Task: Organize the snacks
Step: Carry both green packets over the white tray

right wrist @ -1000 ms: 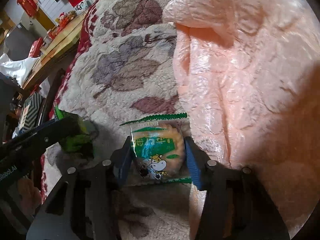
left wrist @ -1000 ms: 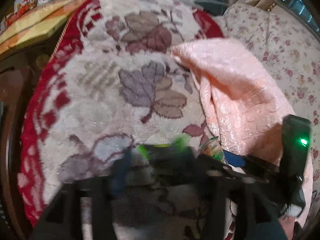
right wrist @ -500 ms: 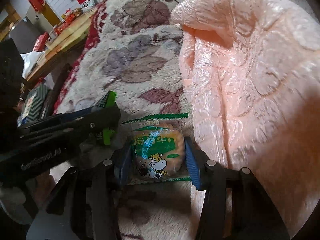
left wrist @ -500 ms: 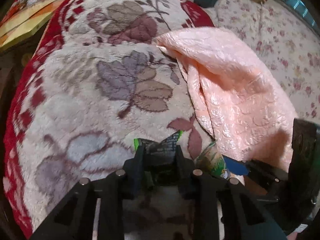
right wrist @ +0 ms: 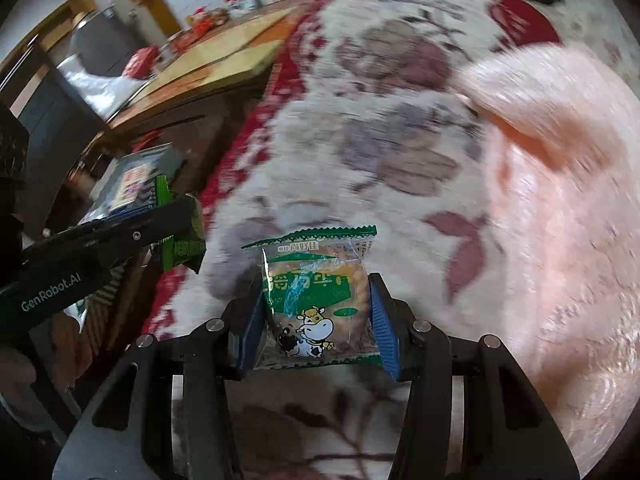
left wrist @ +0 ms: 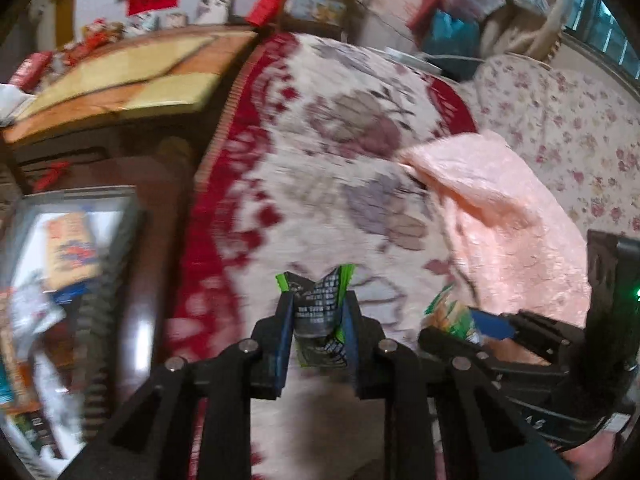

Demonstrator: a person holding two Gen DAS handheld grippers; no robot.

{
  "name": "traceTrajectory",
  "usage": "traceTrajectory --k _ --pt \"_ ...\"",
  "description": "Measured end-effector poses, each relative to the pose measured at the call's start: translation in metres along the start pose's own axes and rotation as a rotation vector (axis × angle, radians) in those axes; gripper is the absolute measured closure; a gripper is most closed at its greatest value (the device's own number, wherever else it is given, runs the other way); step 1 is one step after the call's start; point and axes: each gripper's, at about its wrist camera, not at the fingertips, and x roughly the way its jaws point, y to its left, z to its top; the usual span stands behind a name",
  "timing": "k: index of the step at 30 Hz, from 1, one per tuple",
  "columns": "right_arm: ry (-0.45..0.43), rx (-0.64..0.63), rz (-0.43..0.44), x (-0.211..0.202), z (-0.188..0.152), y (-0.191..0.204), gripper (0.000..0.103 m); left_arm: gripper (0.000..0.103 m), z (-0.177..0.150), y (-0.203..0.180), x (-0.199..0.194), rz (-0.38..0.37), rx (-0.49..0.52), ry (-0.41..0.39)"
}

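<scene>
My left gripper (left wrist: 318,316) is shut on a small green and dark snack packet (left wrist: 318,308), held above the leaf-patterned blanket (left wrist: 320,168). My right gripper (right wrist: 314,308) is shut on a biscuit packet with a cartoon cow (right wrist: 316,300), also held above the blanket (right wrist: 400,100). The left gripper with its green packet (right wrist: 180,240) shows at the left of the right wrist view. The right gripper with its packet (left wrist: 452,316) shows at the right of the left wrist view.
A box holding snack packets (left wrist: 64,248) stands on the floor left of the bed; it also shows in the right wrist view (right wrist: 132,180). A pink blanket (left wrist: 500,220) lies on the right. A wooden table (left wrist: 120,80) stands at the back left.
Both grippers have lifted with their packets and swung left, away from the pink blanket. The box on the floor has come into view.
</scene>
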Motion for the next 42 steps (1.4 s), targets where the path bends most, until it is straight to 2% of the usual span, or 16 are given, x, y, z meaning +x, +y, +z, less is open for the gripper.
traceTrajectory --k 11,20,31,42 --pt "0.027 -0.196 0.081 0.021 0.016 0.113 0.055 0.078 -0.019 0.088 -0.058 0.217 -0.098 -0.085" --pt "0.045 -0.33 0.125 0.041 0.028 0.191 0.055 0.078 -0.035 0.153 -0.084 0.316 -0.214 -0.114" --pt "0.075 -0.435 0.154 0.07 0.037 0.254 0.055 0.078 -0.05 0.204 -0.086 0.365 -0.323 -0.108" --pt "0.084 -0.471 0.159 0.085 0.044 0.277 0.055 0.078 -0.055 0.22 -0.083 0.36 -0.353 -0.102"
